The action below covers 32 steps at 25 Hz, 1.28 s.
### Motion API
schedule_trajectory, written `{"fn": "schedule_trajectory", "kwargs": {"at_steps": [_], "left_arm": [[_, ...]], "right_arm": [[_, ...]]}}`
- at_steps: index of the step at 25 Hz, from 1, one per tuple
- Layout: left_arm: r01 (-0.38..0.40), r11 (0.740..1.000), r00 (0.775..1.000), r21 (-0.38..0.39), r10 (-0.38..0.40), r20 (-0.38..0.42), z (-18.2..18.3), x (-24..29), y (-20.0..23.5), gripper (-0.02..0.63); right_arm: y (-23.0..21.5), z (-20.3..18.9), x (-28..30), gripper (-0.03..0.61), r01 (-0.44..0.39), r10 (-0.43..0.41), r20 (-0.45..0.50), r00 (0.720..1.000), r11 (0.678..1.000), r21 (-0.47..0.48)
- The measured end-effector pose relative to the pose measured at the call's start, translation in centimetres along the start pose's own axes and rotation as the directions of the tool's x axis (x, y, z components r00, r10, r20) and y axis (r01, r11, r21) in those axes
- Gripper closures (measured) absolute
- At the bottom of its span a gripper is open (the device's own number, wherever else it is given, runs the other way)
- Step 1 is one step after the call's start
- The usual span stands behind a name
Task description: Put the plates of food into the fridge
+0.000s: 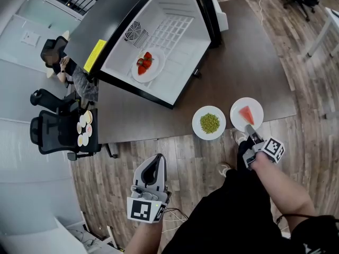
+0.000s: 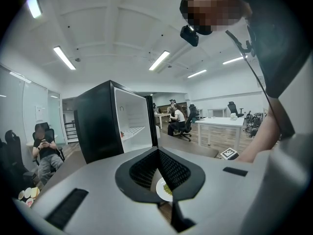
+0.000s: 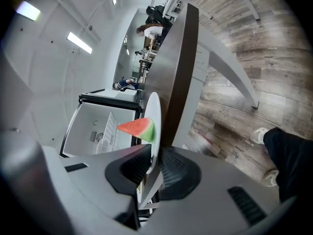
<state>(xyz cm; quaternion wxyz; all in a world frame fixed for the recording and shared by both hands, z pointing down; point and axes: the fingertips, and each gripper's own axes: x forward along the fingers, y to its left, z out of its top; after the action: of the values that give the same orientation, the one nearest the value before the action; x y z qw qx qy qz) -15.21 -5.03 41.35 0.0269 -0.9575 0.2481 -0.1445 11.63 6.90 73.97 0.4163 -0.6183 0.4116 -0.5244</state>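
Watermelon plate [image 3: 153, 104] is pinched at its rim by the right tool [image 3: 155, 152], plain only in the right gripper view; left tool [image 2: 157, 152] pressed together, empty.

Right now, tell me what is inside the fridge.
One white plate of red food lies on the fridge's shelf. Its black wall hides the interior's left edge.

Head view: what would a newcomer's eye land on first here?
The open black fridge with a white interior stands on the dark table, a white plate of red strawberries inside it. At the table's near edge the right gripper grips the rim of a white plate with a red watermelon wedge, beside a white plate of green peas.
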Motion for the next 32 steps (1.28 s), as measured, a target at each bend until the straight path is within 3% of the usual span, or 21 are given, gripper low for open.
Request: {"fn": "schedule_trajectory", "kwargs": {"at_steps": [19,32], "left_arm": [[-0.065,0.996,0.997,-0.064,0.067,0.044,-0.5,-3.0,2.9,0.609],[-0.113,0.990,0.986,-0.082,0.123,0.116,2.0,-3.3,5.2,0.609]], "right_arm": [[1.6,0.1,-1.3,0.560,0.004,-0.005,0.020,1.000,0.999,0.049],[8.5,1.1,0.0,0.560,-0.084,0.084,-0.003,0.996,0.993,0.085]]}}
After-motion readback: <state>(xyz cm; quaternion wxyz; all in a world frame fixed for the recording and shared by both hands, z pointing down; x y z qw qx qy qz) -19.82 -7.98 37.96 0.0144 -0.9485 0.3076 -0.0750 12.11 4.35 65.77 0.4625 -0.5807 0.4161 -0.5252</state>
